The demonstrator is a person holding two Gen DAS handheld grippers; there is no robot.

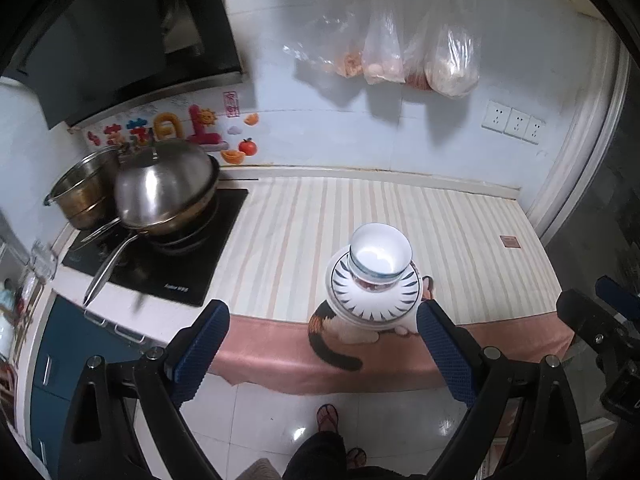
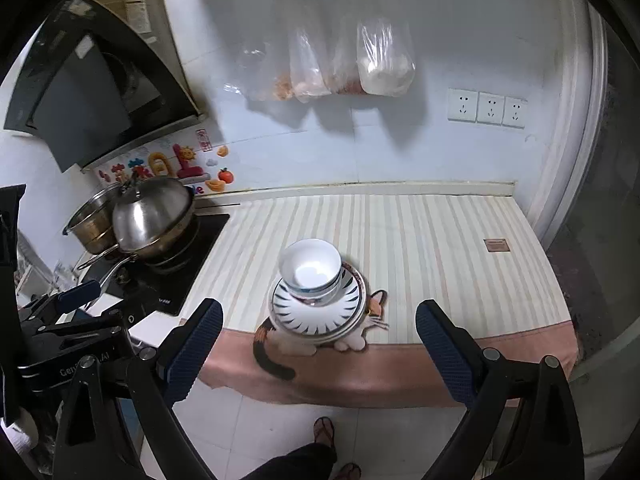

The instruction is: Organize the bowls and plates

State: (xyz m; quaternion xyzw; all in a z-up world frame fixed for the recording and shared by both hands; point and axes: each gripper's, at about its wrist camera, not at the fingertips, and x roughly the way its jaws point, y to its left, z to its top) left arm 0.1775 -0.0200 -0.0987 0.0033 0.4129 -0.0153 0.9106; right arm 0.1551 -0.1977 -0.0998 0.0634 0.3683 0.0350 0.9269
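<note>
Stacked bowls (image 1: 380, 254) sit on plates (image 1: 374, 300) at the front edge of the striped surface (image 1: 460, 220), open room behind and rightward; left tongs (image 1: 322, 338) and right tongs (image 2: 318, 338) both gape empty; only the right view shows the cat-print's face.

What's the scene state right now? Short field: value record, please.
setting: kitchen counter under a striped cloth with a cat print
stack: bowl on top of plates, near the counter's front edge
stove: lidded pan and steel pot on the black hob
wall: plastic bags hanging, three sockets
left tool: open, empty, held back from the stack
right tool: open, empty, held back from the stack
task status: dishes look stacked
</note>
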